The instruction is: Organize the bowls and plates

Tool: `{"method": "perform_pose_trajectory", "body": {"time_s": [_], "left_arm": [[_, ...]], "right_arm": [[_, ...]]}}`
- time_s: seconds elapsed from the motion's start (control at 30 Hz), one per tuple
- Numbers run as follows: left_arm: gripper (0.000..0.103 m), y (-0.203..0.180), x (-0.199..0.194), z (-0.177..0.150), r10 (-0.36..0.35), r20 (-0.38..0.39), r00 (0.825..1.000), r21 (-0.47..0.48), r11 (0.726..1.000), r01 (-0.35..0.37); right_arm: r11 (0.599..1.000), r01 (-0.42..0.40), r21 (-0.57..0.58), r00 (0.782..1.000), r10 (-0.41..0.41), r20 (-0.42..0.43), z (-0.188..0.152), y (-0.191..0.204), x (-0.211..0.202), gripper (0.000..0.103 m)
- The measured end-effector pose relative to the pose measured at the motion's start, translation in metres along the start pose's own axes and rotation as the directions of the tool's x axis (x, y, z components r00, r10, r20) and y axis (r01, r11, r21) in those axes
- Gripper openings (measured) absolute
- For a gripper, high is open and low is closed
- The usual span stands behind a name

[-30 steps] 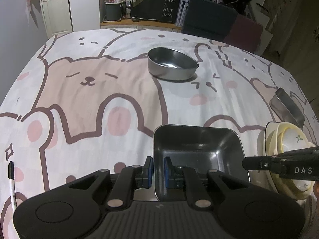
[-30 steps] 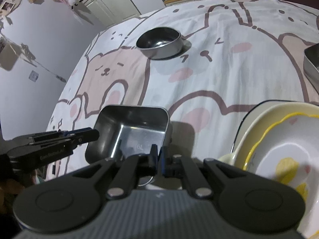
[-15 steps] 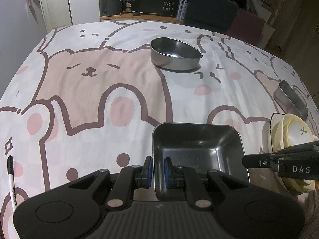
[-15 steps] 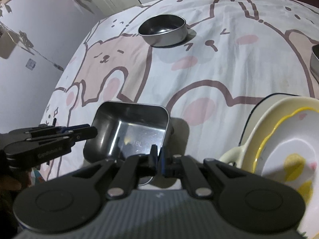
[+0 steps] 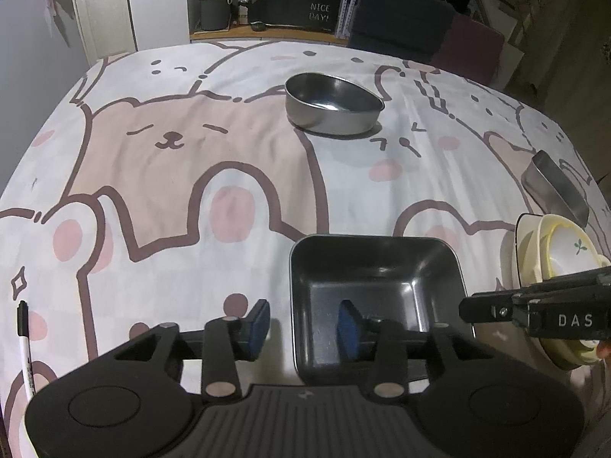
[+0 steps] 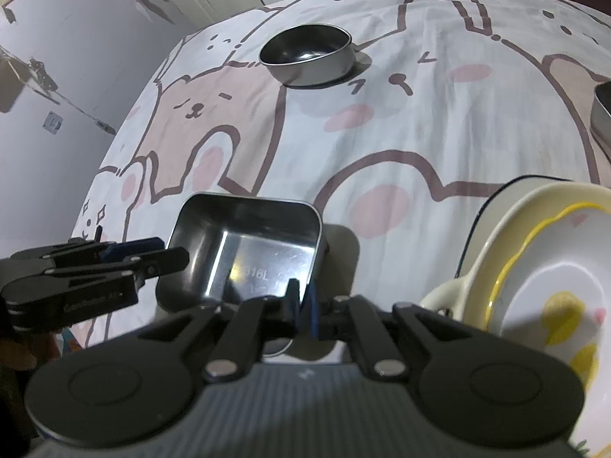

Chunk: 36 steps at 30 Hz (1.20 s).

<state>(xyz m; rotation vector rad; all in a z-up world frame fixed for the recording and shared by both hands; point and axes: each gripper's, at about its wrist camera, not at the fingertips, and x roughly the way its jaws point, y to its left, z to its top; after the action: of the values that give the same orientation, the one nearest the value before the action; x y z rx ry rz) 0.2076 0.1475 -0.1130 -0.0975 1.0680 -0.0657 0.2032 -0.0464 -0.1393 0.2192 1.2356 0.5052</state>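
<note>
A square steel tray [image 5: 374, 286] rests on the bear-print tablecloth [image 5: 229, 152] close in front of me. My left gripper [image 5: 303, 326] straddles the tray's left wall. Its jaws are opening, and the blue pads [image 5: 257, 324] stand well clear of the metal. My right gripper [image 6: 303, 307] sits over the near right wall of the tray [image 6: 244, 244]. Those jaws are opening too, with a narrow gap showing around the rim. A round steel bowl [image 5: 332, 107] stands farther back. A stack of cream and yellow ceramic dishes [image 6: 534, 267] sits at the right.
A second steel tray [image 5: 557, 187] lies beyond the ceramic stack [image 5: 553, 244] near the table's right edge. A pen [image 5: 25, 343] lies at the near left edge. Dark chairs [image 5: 401, 26] and cabinets stand beyond the far side.
My left jaws have let go of the tray's left wall and spread wide. My right jaws have parted slightly on the right wall. The tray keeps its place.
</note>
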Motion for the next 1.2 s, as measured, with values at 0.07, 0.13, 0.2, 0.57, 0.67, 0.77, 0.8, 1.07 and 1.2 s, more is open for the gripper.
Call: {"method": "perform_pose_trajectory", "body": {"time_s": [0.07, 0.13, 0.2, 0.57, 0.67, 0.77, 0.8, 1.07, 1.2], "left_arm": [[0.052, 0.0, -0.004, 0.0, 0.004, 0.009, 1.0, -0.001, 1.0, -0.004], [0.057, 0.0, -0.008, 0.001, 0.006, 0.019, 1.0, 0.002, 1.0, -0.006], [0.061, -0.001, -0.013, 0.0, 0.009, 0.03, 1.0, 0.005, 1.0, -0.009], [0.097, -0.016, -0.045, 0.007, 0.044, 0.126, 0.991, 0.021, 0.999, -0.047], [0.103, -0.023, -0.053, 0.01, 0.046, 0.156, 0.987, 0.023, 0.998, -0.051], [0.103, -0.033, -0.059, 0.014, 0.049, 0.184, 0.982, 0.028, 0.998, -0.055], [0.103, -0.037, -0.06, 0.015, 0.05, 0.193, 0.98, 0.033, 0.998, -0.057], [0.103, -0.079, -0.063, 0.032, 0.019, 0.246, 0.969, 0.078, 0.996, -0.039], [0.103, -0.11, -0.059, 0.042, -0.016, 0.266, 0.964, 0.123, 0.992, -0.017]], "right_arm": [[1.0, -0.011, 0.003, 1.0, 0.011, -0.002, 0.0, 0.0, -0.001, 0.017], [1.0, -0.017, 0.001, 1.0, 0.017, 0.005, 0.0, 0.0, -0.004, 0.036], [1.0, -0.021, -0.004, 1.0, 0.021, 0.022, 0.0, 0.002, -0.008, 0.048], [0.999, 0.0, -0.045, 0.987, 0.007, 0.159, -0.005, 0.004, -0.05, 0.095], [0.999, 0.014, -0.045, 0.98, -0.004, 0.198, -0.007, -0.002, -0.064, 0.101], [0.999, 0.027, -0.045, 0.968, -0.015, 0.25, -0.011, -0.009, -0.081, 0.103], [0.999, 0.029, -0.044, 0.964, -0.017, 0.266, -0.012, -0.013, -0.086, 0.103], [0.998, 0.061, 0.009, 0.932, -0.06, 0.357, -0.023, -0.051, -0.129, 0.103], [0.995, 0.083, 0.063, 0.91, -0.101, 0.403, -0.03, -0.077, -0.151, 0.103]]}}
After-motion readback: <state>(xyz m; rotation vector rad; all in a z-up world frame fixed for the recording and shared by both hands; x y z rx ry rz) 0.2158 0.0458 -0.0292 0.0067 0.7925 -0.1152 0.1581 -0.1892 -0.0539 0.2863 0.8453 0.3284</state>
